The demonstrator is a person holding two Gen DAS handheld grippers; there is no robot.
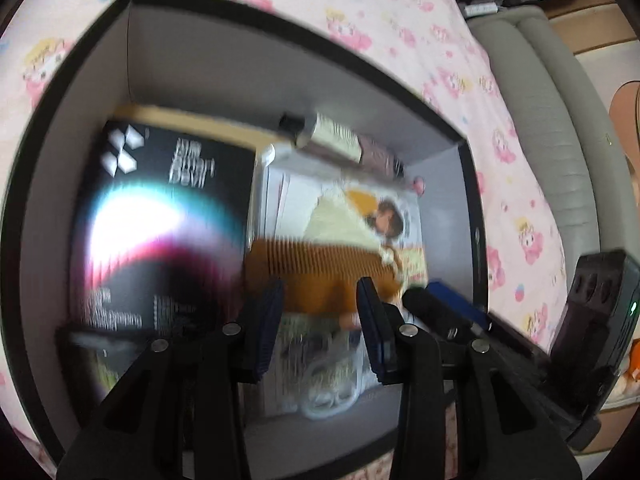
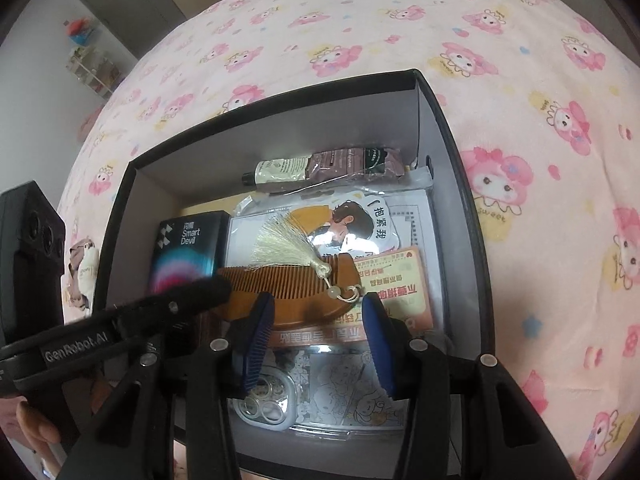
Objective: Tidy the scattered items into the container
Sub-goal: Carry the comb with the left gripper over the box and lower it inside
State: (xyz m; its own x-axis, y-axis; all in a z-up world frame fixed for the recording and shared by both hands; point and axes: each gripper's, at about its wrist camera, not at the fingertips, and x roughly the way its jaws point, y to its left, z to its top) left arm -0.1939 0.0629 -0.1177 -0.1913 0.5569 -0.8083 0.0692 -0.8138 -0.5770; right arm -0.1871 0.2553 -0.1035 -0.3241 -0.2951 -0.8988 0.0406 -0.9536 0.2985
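Container (image 2: 460, 168): black box, pale grey inside walls, lid off, sitting on a pink cartoon-print bedspread (image 2: 520, 80); also seen from the left wrist view (image 1: 280, 76), though that view is motion-blurred.

Contents, all inside the box: wooden comb (image 2: 296, 292) of orange-brown tone lying flat across the middle, cream tassel (image 2: 280, 244) fanned over it, bead and cord at its right end; comb appears as a blurred orange band in the left view (image 1: 320, 264). Black "Smart Devil" carton (image 2: 188, 244) at the left side (image 1: 160, 220); hand-cream tube (image 2: 320, 166) against the far wall (image 1: 336, 140); sticker sheet with a cartoon figure (image 2: 348, 220) under the tassel; orange printed card (image 2: 396, 280) right of the comb; clear phone case (image 2: 272, 404) with a printed drawing at the near end.

Surroundings: a plush toy (image 2: 84, 272) lies on the bedspread outside the left wall of the box; grey padded furniture (image 1: 560, 140) lies beyond the bed.

Left gripper (image 1: 320, 320): fingers clearly parted, hovering over the comb's near edge; nothing between them; contact cannot be judged through the blur. Its finger (image 2: 200, 296) reaches in over the comb's left end in the right view.

Right gripper (image 2: 316, 332): fingers wide apart, above the comb and card, holding nothing.
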